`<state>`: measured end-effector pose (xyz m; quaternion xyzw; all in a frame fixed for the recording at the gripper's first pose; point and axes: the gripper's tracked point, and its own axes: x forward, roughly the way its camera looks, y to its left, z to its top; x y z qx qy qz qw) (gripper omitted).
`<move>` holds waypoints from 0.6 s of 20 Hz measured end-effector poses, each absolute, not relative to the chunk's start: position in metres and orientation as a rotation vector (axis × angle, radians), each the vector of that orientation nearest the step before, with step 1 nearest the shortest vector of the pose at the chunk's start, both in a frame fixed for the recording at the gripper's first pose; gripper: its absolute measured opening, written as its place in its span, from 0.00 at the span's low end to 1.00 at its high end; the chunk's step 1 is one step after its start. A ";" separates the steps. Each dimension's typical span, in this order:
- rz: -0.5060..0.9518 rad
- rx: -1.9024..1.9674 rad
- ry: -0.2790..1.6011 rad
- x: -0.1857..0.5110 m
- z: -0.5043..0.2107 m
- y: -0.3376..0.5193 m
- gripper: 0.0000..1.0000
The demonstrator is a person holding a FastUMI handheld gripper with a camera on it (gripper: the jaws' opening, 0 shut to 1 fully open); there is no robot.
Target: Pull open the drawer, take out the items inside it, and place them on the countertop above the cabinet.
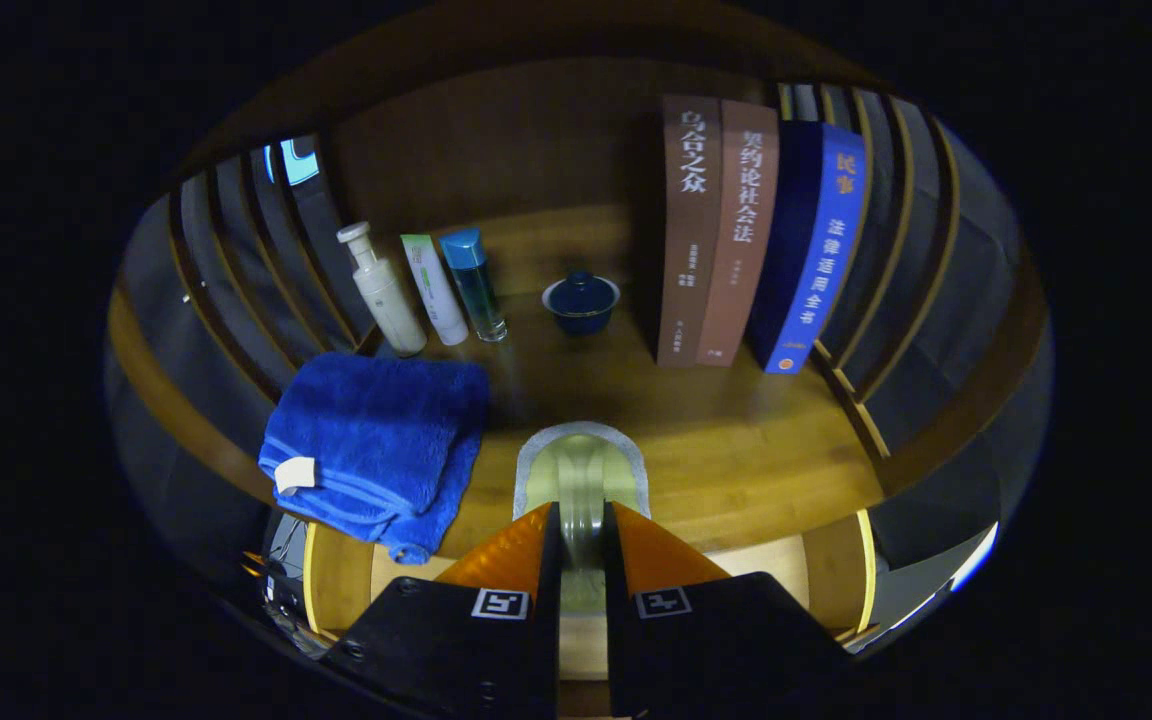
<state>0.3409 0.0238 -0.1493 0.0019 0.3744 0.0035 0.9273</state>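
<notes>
My gripper [581, 525] is shut on a rounded, translucent greenish item with a pale grey rim [581, 462]. I hold it just over the front edge of the wooden countertop [736, 450], and it sticks out ahead of the fingertips. Below the countertop edge, to either side of the fingers, I see the pale wooden inside of the pulled-out drawer [751, 562]. My fingers hide most of the drawer's contents. A folded blue towel [376, 440] lies on the countertop to the left of the fingers, one corner hanging over the front edge.
At the back left stand a cream pump bottle [383, 292], a white and green tube [435, 290] and a blue-capped clear bottle [474, 285]. A dark blue lidded cup [581, 302] sits at the back middle. Three upright books [736, 230] stand at the right. Slatted side walls [256, 260] close in both sides.
</notes>
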 end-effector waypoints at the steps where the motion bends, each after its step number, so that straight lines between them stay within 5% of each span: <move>1: 0.010 -0.001 0.768 0.349 -0.152 0.026 0.24; 12: -0.001 0.034 0.762 0.391 -0.163 0.025 0.27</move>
